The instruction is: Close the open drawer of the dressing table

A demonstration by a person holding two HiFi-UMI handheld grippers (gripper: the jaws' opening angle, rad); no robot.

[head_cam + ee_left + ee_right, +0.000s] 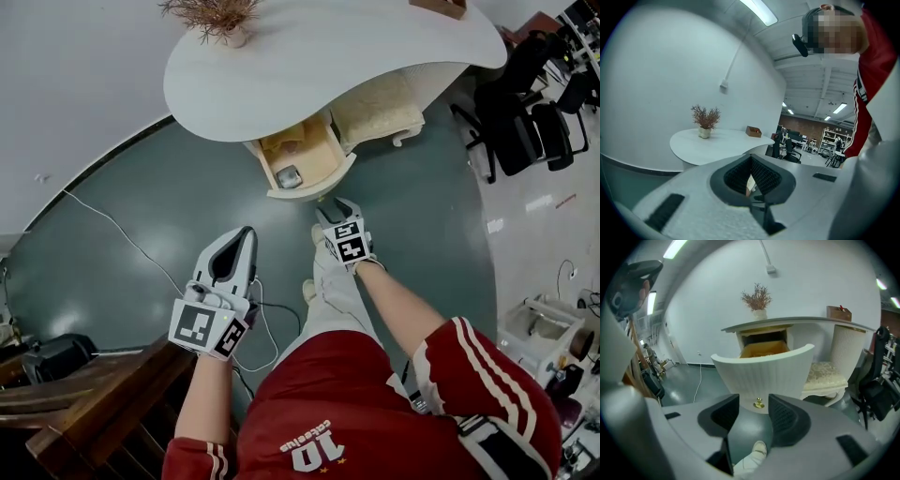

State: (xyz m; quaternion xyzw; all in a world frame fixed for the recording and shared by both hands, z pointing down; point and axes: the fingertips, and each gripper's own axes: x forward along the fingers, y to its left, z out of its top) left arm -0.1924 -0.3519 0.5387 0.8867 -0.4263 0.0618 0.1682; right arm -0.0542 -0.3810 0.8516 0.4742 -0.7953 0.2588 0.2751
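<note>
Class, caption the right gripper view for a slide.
Open right gripper faces the brass knob of the pulled-out drawer.

1. Open lab/office hall, not a home: black office chairs point(525, 112) stand just beside the set, with shelving racks point(830, 138) far back.
2. Ceiling strip light point(759, 10) overhead, loose cable point(122, 234) trailing over the grey-green floor point(422, 234).
3. White dressing table point(309, 56), padded stool point(380, 108) and dried-plant vase point(220, 19) form a bedroom-style corner against a bare wall.

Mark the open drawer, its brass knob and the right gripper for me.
open drawer point(317, 186), head view, curved front wall.
brass knob point(759, 403), right gripper view, knob's centre.
right gripper point(337, 208), head view, between fingertips.
</note>
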